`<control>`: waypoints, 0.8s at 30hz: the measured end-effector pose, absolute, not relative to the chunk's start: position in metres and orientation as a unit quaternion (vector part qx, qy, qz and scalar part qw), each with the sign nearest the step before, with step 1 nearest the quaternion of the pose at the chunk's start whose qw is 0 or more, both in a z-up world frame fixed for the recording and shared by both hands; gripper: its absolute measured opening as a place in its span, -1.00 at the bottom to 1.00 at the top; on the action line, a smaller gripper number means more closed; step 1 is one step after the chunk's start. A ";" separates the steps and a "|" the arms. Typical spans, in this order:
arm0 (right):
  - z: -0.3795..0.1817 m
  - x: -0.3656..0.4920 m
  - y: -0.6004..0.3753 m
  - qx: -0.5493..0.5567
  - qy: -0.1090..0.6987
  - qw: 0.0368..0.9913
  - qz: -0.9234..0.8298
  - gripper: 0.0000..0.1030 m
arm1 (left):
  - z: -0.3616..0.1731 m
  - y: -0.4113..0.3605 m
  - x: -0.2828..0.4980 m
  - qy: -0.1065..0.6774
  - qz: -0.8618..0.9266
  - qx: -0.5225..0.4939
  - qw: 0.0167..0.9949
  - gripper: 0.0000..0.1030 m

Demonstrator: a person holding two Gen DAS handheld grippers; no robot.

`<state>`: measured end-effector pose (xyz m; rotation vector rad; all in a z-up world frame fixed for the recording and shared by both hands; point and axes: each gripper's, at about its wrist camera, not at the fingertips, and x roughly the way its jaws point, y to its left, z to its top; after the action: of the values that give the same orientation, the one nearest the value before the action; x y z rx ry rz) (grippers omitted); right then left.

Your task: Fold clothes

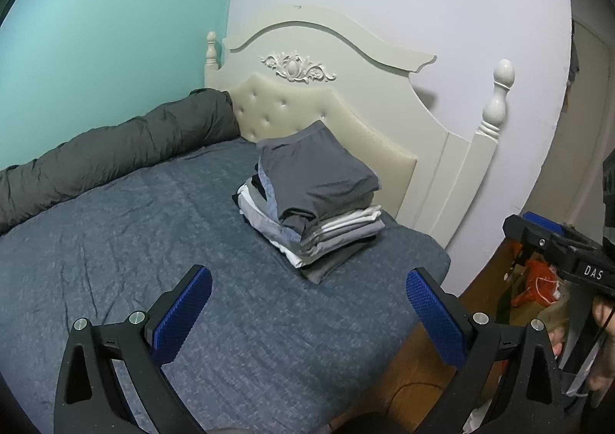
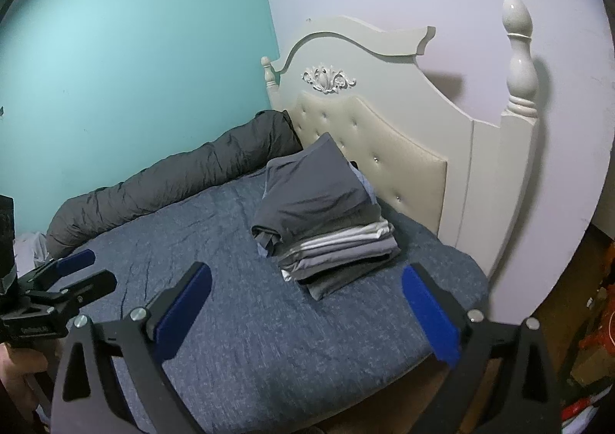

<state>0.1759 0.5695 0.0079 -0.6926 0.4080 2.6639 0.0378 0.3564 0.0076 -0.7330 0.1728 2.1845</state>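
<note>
Two grippers, both with jaws spread wide and nothing between the blue pads. The left gripper (image 1: 309, 280) hangs over the blue bedspread (image 1: 115, 261); the right gripper (image 2: 307, 276) does the same beside it. One stack of folded clothes (image 1: 311, 203) lies just ahead of both, on the bedspread near the headboard (image 1: 346, 96) — a dark grey piece on top, white and grey layers beneath; the count of layers is unclear. One grey rolled quilt (image 1: 115, 149) lies far ahead-left along the teal wall. The right gripper's body reads "DAS" in the left view.
</note>
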 end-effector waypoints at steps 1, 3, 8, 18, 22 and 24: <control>0.008 0.178 0.567 -0.245 0.146 0.178 0.942 0.95 | 0.008 0.354 0.040 0.068 0.867 -0.288 0.402 1.00; 0.008 0.183 0.562 -0.242 0.144 0.182 0.942 0.95 | 0.008 0.350 0.043 0.066 0.870 -0.284 0.398 1.00; 0.007 0.193 0.549 -0.239 0.139 0.184 0.943 0.96 | 0.009 0.340 0.052 0.066 0.874 -0.277 0.394 1.00; 0.003 0.213 0.527 -0.235 0.131 0.188 0.945 0.97 | 0.010 0.323 0.069 0.067 0.876 -0.268 0.394 1.00; 0.001 0.219 0.521 -0.236 0.128 0.191 0.944 0.97 | 0.012 0.317 0.076 0.064 0.878 -0.264 0.393 1.00; 0.000 0.222 0.518 -0.235 0.126 0.192 0.944 0.97 | 0.012 0.314 0.079 0.064 0.878 -0.263 0.395 1.00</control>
<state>0.2221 0.5183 0.0004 -0.6611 0.3538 2.6521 0.0793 0.3139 0.0121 -0.6669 0.1626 2.2270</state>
